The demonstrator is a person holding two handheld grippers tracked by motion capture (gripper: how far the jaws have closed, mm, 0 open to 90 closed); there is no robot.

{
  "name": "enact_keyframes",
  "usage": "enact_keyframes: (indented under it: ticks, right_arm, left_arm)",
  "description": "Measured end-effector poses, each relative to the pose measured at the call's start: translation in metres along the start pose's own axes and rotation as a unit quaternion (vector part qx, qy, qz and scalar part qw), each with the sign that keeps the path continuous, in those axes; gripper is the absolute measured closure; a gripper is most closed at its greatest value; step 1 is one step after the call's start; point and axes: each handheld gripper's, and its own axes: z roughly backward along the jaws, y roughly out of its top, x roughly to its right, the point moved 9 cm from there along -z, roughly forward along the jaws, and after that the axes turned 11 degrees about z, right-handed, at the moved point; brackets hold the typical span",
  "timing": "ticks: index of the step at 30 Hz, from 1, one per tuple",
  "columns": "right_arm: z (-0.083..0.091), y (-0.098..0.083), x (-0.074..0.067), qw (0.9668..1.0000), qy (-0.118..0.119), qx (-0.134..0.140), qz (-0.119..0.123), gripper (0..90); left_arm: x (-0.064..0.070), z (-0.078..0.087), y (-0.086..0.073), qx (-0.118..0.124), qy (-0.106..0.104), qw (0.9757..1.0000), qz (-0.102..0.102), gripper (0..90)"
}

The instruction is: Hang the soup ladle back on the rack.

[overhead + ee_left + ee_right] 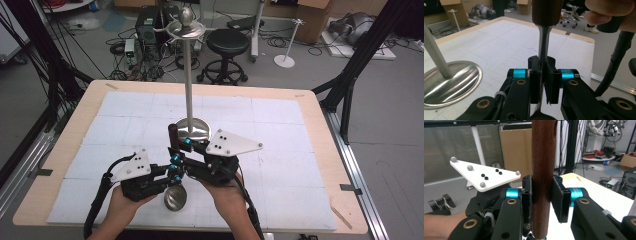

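Note:
A ladle with a dark wooden handle (172,134) and a steel bowl (175,199) is held over the white mat between both grippers. My left gripper (174,172) is shut on the ladle's steel shaft (543,42), just below the wooden handle (546,11). My right gripper (178,149) is shut on the wooden handle (543,157), which stands upright between its pads. In the left gripper view my left gripper (543,65) clamps the shaft. My right gripper (543,183) shows its grip in its own view.
A steel stand with a round base (192,129), a tall pole (188,75) and hooks on top (186,29) stands just beyond the grippers; the base (449,82) lies close at left. The wooden table (320,125) carries a white mat (280,150). A stool (227,42) stands behind.

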Motion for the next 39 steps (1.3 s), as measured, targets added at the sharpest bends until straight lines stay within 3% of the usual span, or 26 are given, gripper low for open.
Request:
enact_keyframes:
  ticks: [2, 3, 7, 12, 18, 20, 24, 32, 39]
  right_arm:
    - [0.000, 0.001, -0.001, 0.9999, 0.012, -0.002, -0.003, 73.0]
    - [0.000, 0.000, 0.000, 0.9998, 0.019, -0.004, -0.004, 73.1]
    - [0.000, 0.001, 0.004, 0.9990, 0.044, -0.001, -0.009, 73.2]
    - [0.001, 0.005, 0.011, 0.9979, 0.064, 0.006, -0.010, 73.2]
    - [-0.003, 0.015, 0.020, 0.9945, 0.103, 0.020, -0.008, 73.2]
    - [-0.005, 0.017, 0.024, 0.9936, 0.111, 0.021, -0.007, 73.2]
    - [-0.013, 0.025, 0.031, 0.9913, 0.129, 0.024, -0.009, 73.2]
    - [-0.030, 0.043, 0.046, 0.9902, 0.138, 0.018, -0.007, 73.2]
    - [-0.039, 0.063, 0.065, 0.9914, 0.128, 0.022, -0.010, 73.2]
  left_arm:
    - [0.001, 0.001, 0.001, 0.003, -0.030, 0.9993, 0.022, 80.4]
    - [0.001, 0.003, 0.002, 0.006, -0.039, 0.9987, 0.031, 73.5]
    - [-0.001, 0.013, 0.003, 0.015, -0.055, 0.9977, 0.036, 52.3]
    - [-0.009, 0.032, 0.001, 0.037, -0.066, 0.9969, 0.025, 37.2]
    - [-0.026, 0.061, 0.005, 0.078, -0.045, 0.9957, 0.021, 32.2]
    - [-0.033, 0.070, 0.005, 0.087, -0.029, 0.9956, 0.021, 30.8]
    - [-0.041, 0.081, 0.001, 0.096, -0.015, 0.9950, 0.020, 28.5]
    - [-0.051, 0.092, -0.006, 0.106, 0.006, 0.9941, 0.019, 23.5]
    - [-0.062, 0.100, -0.010, 0.106, 0.021, 0.9939, 0.022, 23.1]
